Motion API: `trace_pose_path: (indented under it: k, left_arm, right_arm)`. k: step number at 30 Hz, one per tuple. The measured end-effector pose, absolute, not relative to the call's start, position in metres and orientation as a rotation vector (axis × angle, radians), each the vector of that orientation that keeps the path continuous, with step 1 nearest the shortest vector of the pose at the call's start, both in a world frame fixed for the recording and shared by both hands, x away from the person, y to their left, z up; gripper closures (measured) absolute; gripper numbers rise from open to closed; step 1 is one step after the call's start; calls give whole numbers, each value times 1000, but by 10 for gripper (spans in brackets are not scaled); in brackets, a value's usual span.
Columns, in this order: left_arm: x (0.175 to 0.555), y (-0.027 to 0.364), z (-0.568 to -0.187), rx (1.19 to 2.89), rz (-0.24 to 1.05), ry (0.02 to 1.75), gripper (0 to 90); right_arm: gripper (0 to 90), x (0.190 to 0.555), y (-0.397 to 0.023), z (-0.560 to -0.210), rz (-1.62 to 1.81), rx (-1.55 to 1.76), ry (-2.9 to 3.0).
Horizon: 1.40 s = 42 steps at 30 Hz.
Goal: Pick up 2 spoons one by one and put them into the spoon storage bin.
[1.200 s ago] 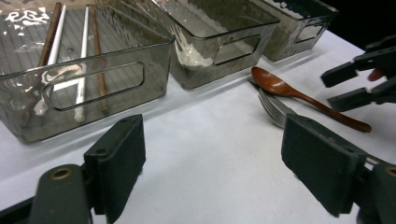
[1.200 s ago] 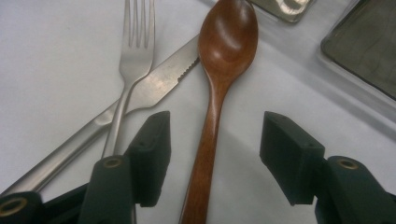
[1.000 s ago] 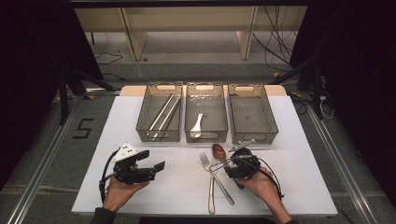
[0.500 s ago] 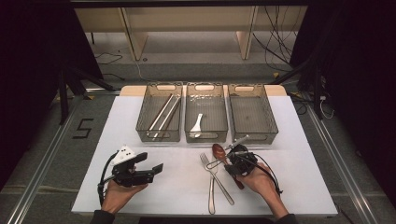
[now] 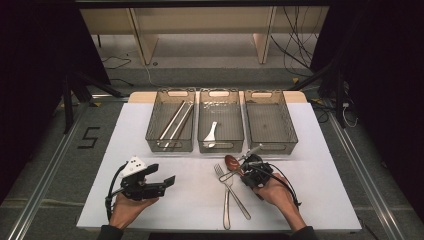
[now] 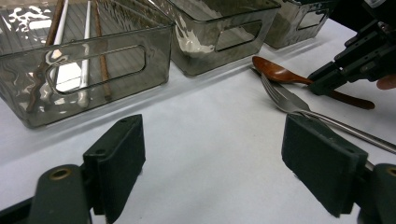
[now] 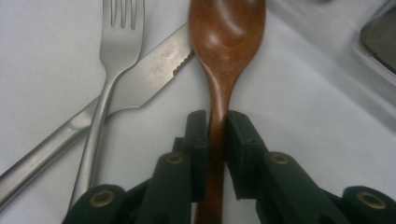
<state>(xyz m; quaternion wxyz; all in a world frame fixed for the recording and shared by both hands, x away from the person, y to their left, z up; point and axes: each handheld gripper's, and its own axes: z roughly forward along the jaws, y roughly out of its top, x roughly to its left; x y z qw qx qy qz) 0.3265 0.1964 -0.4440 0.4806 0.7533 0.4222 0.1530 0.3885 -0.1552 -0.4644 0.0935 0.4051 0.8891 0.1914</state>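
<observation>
Brown wooden spoon (image 7: pixel 227 42), bowl up, flat on white table, centre-top of right gripper view, handle running down frame, just right of fork-and-knife cross.

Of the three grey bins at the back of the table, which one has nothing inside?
The right bin, in the high view, has nothing inside. The left bin holds chopsticks, and the middle bin holds a white spoon.

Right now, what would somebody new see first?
The right gripper, whose jaws have just been closing, pinches the handle of a brown wooden spoon beside a crossed steel fork and knife. Behind them stand three clear grey plastic bins in a row.
</observation>
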Motion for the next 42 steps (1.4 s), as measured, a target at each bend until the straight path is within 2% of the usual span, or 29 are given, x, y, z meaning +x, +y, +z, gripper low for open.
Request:
trace_pose_path:
  k: [12,30,42]
  left_arm:
    - [326,198,-445,1834,383,1030,216]
    - [327,203,-444,1793,388,1042,216]
    - [327,207,-445,1774,371,1030,212]
  right_arm:
    - [821,388,-160,-460,603,1181,2629]
    - [821,378,-164,-418,805,1094,2594]
    - [822,398,-157,-399,859,1075,2549]
